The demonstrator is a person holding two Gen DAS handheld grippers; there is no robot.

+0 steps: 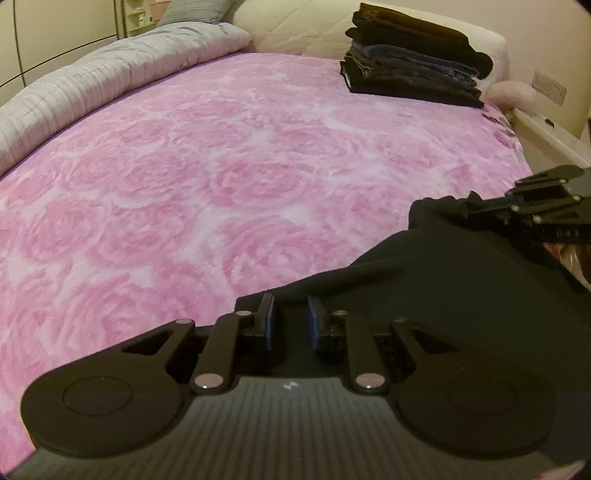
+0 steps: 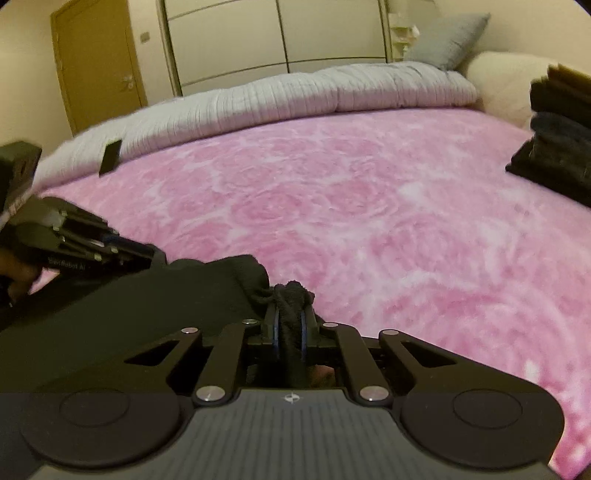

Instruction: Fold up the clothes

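A black garment (image 1: 424,288) hangs stretched between my two grippers over the near edge of a bed with a pink rose bedspread (image 1: 221,177). My left gripper (image 1: 291,317) has its blue pads close together with the garment's edge between them. In the right wrist view the same gripper (image 2: 155,254) enters from the left, its tips at the cloth (image 2: 147,295). My right gripper (image 2: 290,321) is shut on a bunched fold of the garment that sticks up past the pads. In the left wrist view it (image 1: 472,206) reaches in from the right, tips buried in the cloth.
A stack of folded dark clothes (image 1: 413,70) sits at the bed's far right corner (image 2: 554,147). A grey quilt (image 2: 277,96) is rolled along the far side, with a small dark object (image 2: 110,157) on it. A cream pillow (image 1: 295,29), wardrobe (image 2: 277,37) and door (image 2: 96,66) lie beyond.
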